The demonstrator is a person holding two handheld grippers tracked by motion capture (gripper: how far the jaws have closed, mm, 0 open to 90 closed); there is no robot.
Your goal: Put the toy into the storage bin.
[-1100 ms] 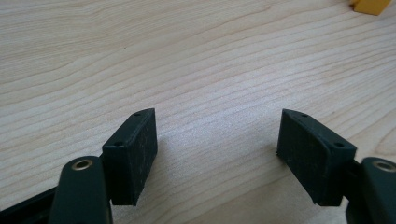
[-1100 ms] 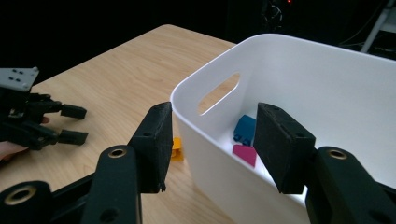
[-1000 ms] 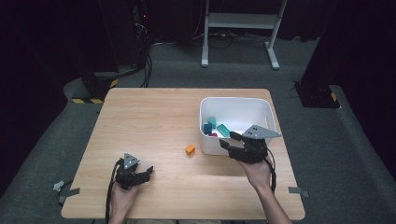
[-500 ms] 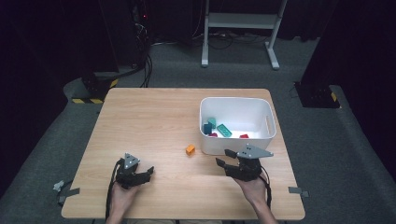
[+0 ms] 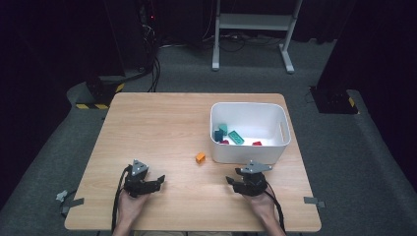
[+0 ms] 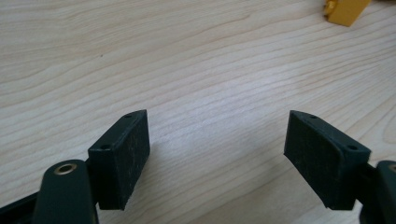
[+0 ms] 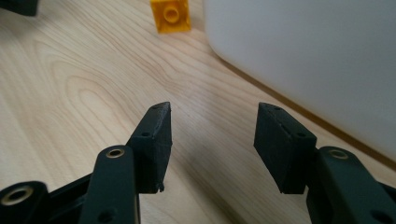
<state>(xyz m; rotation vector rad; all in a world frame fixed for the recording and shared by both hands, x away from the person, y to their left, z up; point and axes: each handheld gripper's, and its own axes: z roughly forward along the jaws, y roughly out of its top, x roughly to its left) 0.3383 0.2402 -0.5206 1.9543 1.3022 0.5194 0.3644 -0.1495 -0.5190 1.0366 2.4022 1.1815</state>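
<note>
High view: blocks (image 5: 235,137) inside bin (image 5: 282,129); both gripper views: jaws wide, empty; orange brick (image 7: 171,15) ahead.

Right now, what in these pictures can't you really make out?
- Blocks in the white bin: high view, too small to count, and its near wall hides some.
- Orange block: left gripper view, cut off by the top edge.
- White bin, right gripper view: blurred and cut by the edges, so its inside is hidden.
- Left tongs and right tongs: high view, too small to judge their gap.
</note>
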